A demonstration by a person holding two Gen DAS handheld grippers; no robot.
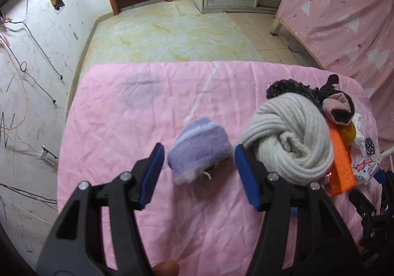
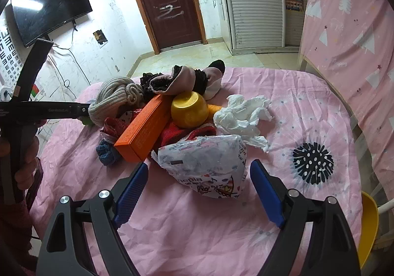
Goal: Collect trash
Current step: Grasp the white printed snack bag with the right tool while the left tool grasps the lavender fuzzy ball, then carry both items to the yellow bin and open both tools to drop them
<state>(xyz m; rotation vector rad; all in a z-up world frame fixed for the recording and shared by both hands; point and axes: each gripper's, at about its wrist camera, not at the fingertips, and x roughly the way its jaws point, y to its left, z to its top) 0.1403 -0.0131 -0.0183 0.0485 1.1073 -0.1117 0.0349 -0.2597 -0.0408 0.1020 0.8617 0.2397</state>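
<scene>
Cream knit bundle (image 1: pixel 288 138) beside purple sock (image 1: pixel 199 150), orange box (image 2: pixel 142 130) behind.

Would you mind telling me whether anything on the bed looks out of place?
Yes: a crumpled white tissue and a crinkled plastic wrapper lie on the pink bedspread, and a yellow cup sits upside down among the clothes.

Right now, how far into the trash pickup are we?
Done: nothing visibly collected. In hand: nothing; the left gripper is open around the purple sock, the right gripper open around the printed plastic wrapper. Left: that wrapper, the crumpled tissue and the orange box still lie on the pink bed.
</scene>
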